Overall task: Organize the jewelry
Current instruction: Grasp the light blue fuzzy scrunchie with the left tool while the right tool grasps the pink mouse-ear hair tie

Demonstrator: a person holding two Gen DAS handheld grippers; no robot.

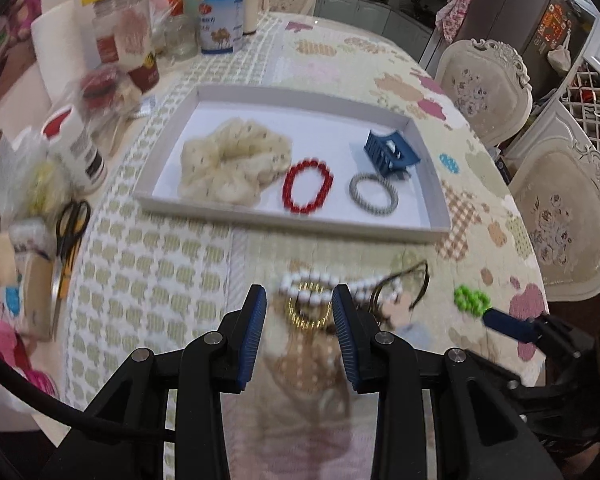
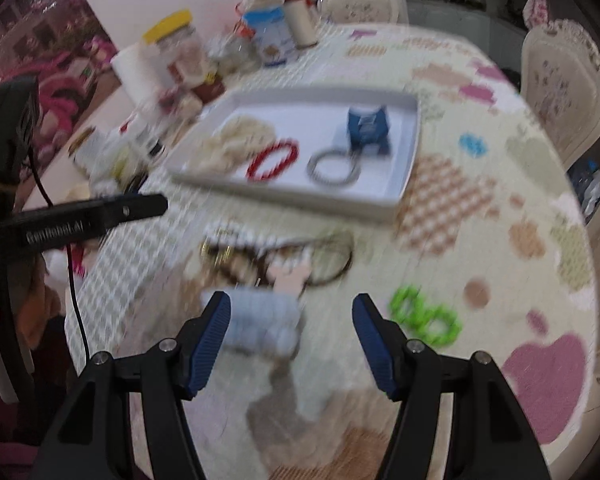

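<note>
On the patterned surface [image 1: 148,272], just before a white tray [image 1: 440,216] holding a red bracelet [image 1: 308,186], a pearl necklace [image 1: 320,280] is seen tangled, with left gripper [image 1: 300,312] and right gripper [image 2: 292,320] jaws parted, gripping nothing.

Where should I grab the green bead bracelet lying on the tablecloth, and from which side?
Take the green bead bracelet from above, pinching across one beaded strand at an outer loop. It lies flat in a figure-eight on the tablecloth, apart from the tangled pile, so a top-down pinch looks simplest. The right gripper, open and empty, is nearest.
</note>
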